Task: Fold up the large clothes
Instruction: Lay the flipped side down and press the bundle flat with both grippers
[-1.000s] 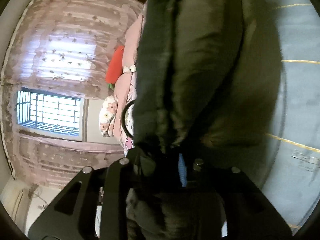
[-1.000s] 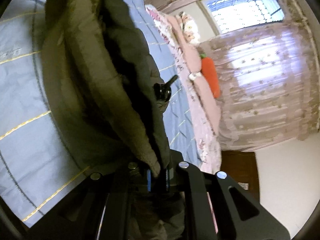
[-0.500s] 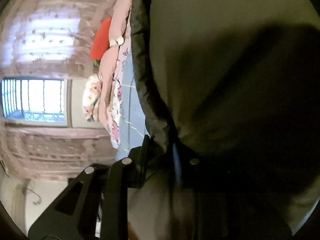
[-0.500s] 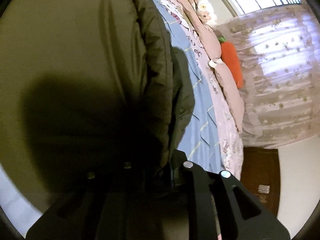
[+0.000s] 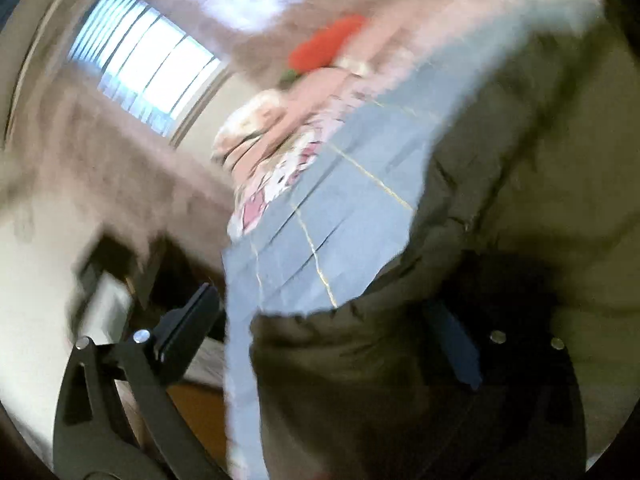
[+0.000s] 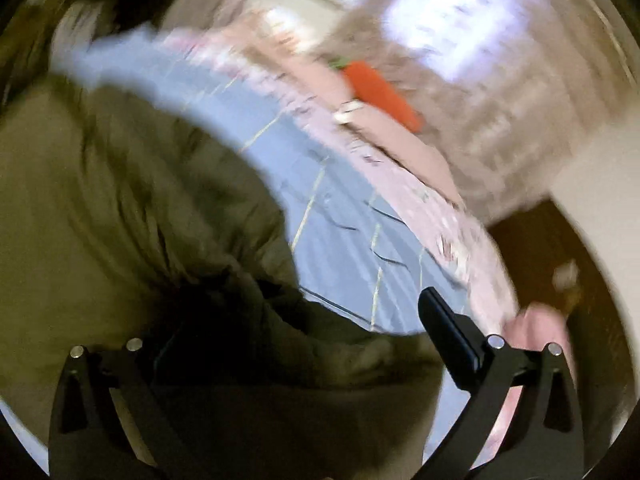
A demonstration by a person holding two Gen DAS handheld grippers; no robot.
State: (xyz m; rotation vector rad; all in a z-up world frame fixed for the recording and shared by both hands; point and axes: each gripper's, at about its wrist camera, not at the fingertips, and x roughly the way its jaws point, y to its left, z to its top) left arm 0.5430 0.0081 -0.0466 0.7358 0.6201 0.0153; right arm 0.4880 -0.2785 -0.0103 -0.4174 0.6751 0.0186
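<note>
Two tongs stood spread wide over a bed, neither one pinching cloth. The left tongs (image 5: 320, 336) had their fingers far apart, one black finger (image 5: 188, 320) clear of the fabric off the bed's edge, the other dark and half sunk against the garment. The right tongs (image 6: 296, 344) were spread the same way, one finger (image 6: 448, 332) bare above the bedspread and its partner lost in shadow on the cloth. With both sets parted like this, the likely reason was that a fold had just been laid down and the cloth let go.

The bulky olive-green padded jacket (image 5: 540, 168) lay on the pale blue bedspread with thin yellow grid lines (image 5: 332, 216), at the near side of the bed, directly under both tongs. In the right wrist view the jacket (image 6: 120, 200) filled the side of the bedspread (image 6: 340, 220) away from the window. It looked thick and puffy, with soft rounded edges and creases near its border, so I judged it would spring back from a fold unless pressed flat.

At the far edge of the bed lay a pink floral quilt (image 5: 280, 176) and an orange carrot-shaped plush toy (image 6: 380, 88). Both views were badly smeared by motion.
</note>
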